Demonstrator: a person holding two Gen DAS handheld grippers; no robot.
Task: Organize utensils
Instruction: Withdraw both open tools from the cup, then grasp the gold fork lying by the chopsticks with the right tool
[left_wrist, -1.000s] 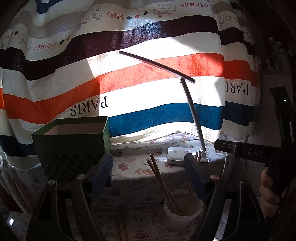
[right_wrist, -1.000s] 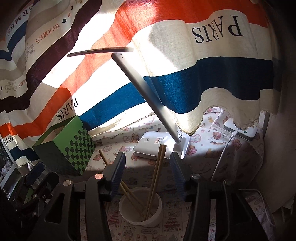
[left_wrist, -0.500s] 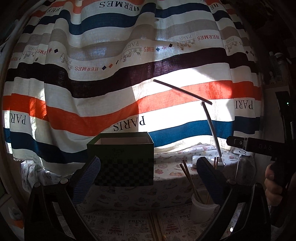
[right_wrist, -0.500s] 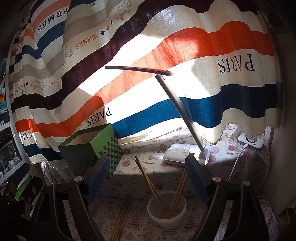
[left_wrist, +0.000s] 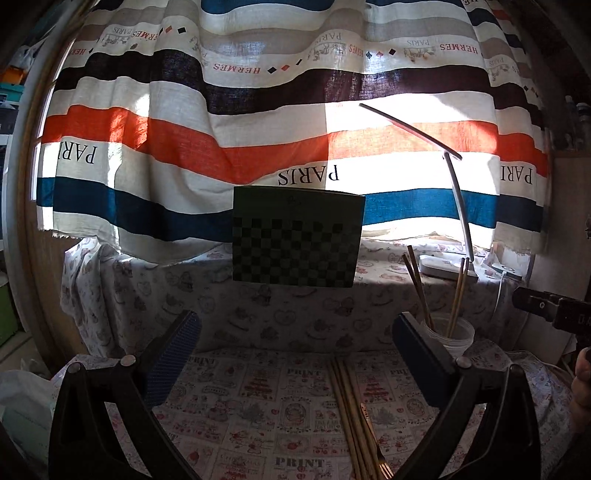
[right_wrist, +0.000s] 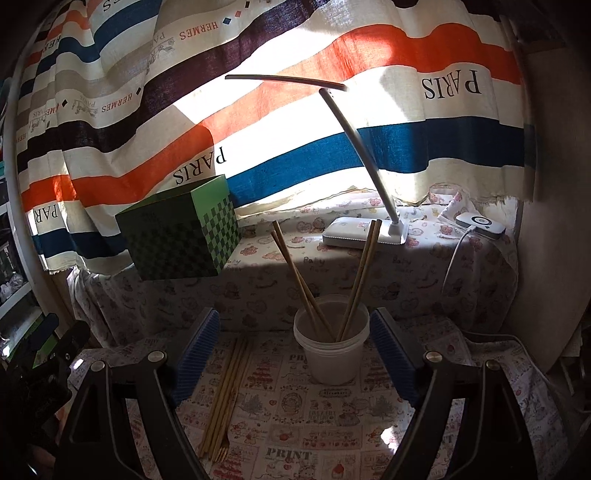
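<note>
A white plastic cup (right_wrist: 331, 355) stands on the printed tablecloth and holds several wooden chopsticks (right_wrist: 360, 273) leaning outward. More chopsticks and a gold fork (right_wrist: 225, 397) lie flat on the cloth left of the cup. My right gripper (right_wrist: 293, 360) is open and empty, its jaws either side of the cup but nearer the camera. In the left wrist view the cup (left_wrist: 452, 338) is behind the right finger and the loose chopsticks and fork (left_wrist: 356, 417) lie between the jaws. My left gripper (left_wrist: 295, 356) is open and empty above the cloth.
A green checkered box (right_wrist: 181, 234) stands on the raised ledge at the back left. A white desk lamp (right_wrist: 365, 230) with a bent arm and a white charger with cable (right_wrist: 480, 225) sit on the ledge right. A striped curtain (right_wrist: 258, 110) hangs behind.
Both grippers have pulled back and away from the cup, so more of the table shows. The jaws of both have opened wider. The chopsticks in the cup have not moved.
</note>
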